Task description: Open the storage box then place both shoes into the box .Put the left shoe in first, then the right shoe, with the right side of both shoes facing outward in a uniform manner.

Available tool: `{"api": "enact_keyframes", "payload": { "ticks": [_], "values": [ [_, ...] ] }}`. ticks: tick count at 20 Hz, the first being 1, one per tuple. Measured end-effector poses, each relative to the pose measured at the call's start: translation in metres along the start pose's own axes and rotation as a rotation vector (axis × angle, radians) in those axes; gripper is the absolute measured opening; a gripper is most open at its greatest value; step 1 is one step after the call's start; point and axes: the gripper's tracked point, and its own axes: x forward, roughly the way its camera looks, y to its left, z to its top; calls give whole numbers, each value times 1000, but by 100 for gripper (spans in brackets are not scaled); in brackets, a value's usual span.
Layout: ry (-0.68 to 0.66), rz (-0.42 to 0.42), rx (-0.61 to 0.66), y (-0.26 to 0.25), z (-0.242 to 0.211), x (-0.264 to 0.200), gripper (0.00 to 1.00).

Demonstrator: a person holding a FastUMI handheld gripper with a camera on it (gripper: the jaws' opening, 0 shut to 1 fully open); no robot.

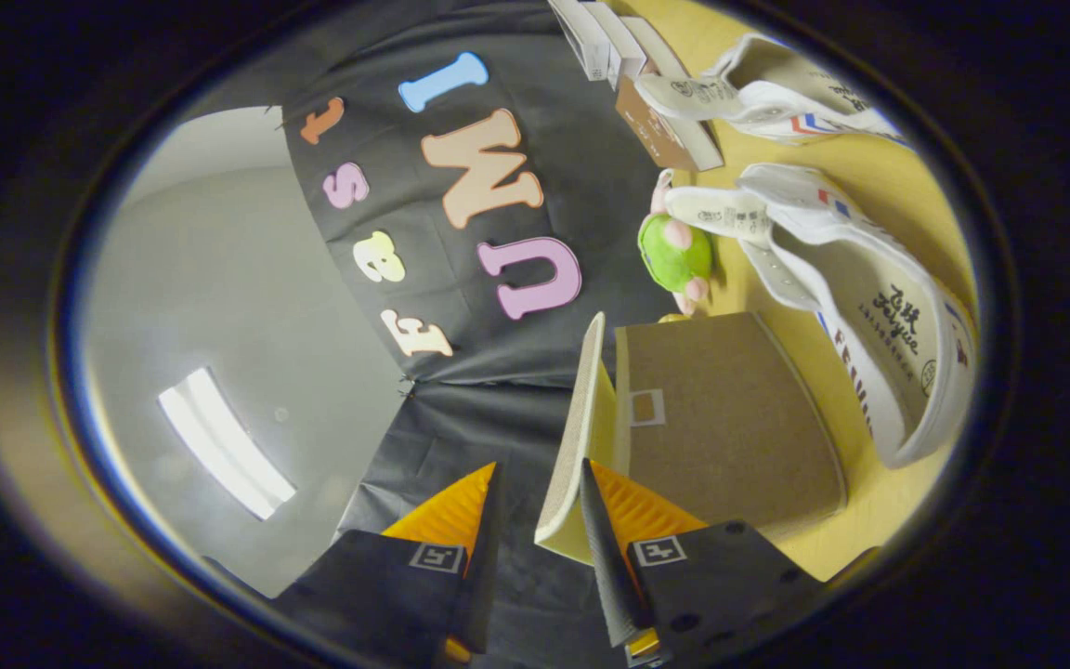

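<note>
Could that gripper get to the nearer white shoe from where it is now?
Probably, but not straight away. The gripper is open, with the raised lid of the storage box between its fingers. The nearer shoe lies uncovered on the yellow table just beyond the box.

A black cloth wall hangs behind the yellow worktop. At nine o'clock of the cloth is a pale grey ceiling with one bright long lamp.
</note>
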Motion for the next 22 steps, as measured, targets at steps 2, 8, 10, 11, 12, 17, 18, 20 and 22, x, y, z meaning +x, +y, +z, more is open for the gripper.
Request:
{"api": "enact_keyframes", "payload": {
  "ticks": [2, 8, 10, 11, 12, 17, 18, 20, 22],
  "values": [
    [-24, -49, -46, -9, -1, 2, 51],
    [-55, 42, -36, 16, -10, 11, 51],
    [-105, 78, -32, 24, -2, 9, 52],
    [-130, 84, -24, 25, 2, 8, 52],
    [-150, 79, -24, 25, 5, 8, 52],
    [-153, -42, -77, -9, -4, 7, 36],
    [-160, -60, -118, -5, -5, 16, 31],
    [-212, -87, -245, 1, 8, 9, 21],
    [-239, -105, -301, 3, 18, 4, 19]
  ]
}}
